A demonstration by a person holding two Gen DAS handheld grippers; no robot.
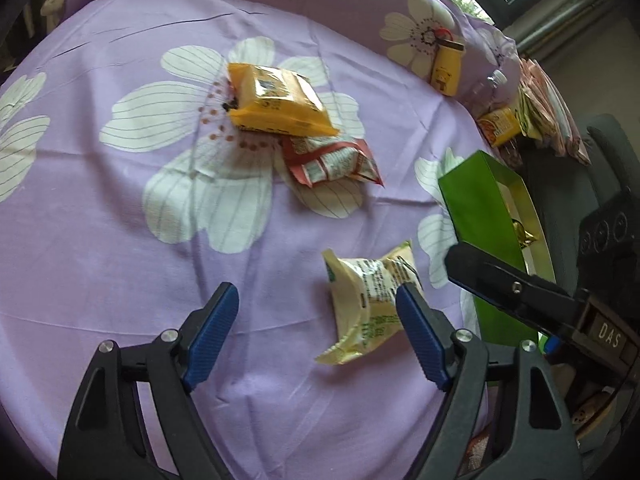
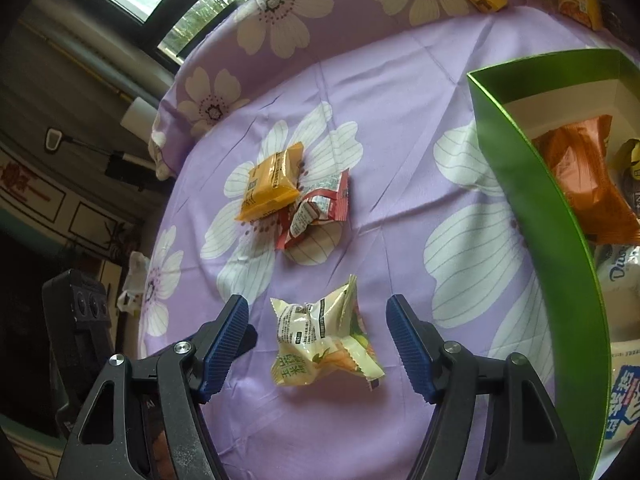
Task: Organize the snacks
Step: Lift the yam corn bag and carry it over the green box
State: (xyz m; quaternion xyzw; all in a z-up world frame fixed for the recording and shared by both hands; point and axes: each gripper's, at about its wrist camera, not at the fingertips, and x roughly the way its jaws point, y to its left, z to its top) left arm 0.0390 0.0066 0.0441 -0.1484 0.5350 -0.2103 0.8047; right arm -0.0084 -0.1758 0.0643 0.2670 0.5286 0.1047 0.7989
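Cream snack packet (image 2: 324, 334) lies between right gripper's (image 2: 318, 344) parted jaws.

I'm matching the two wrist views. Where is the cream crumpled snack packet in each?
Left wrist: cream packet low, right of centre, by the right fingertip.
Right wrist: low centre, between the open fingers.
Shared landmark: green box, right of it in both.

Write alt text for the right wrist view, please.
An open gripper hangs over a crumpled cream snack packet on a purple floral cloth. Beyond lie a yellow packet and a red one; a green box of snacks stands right.
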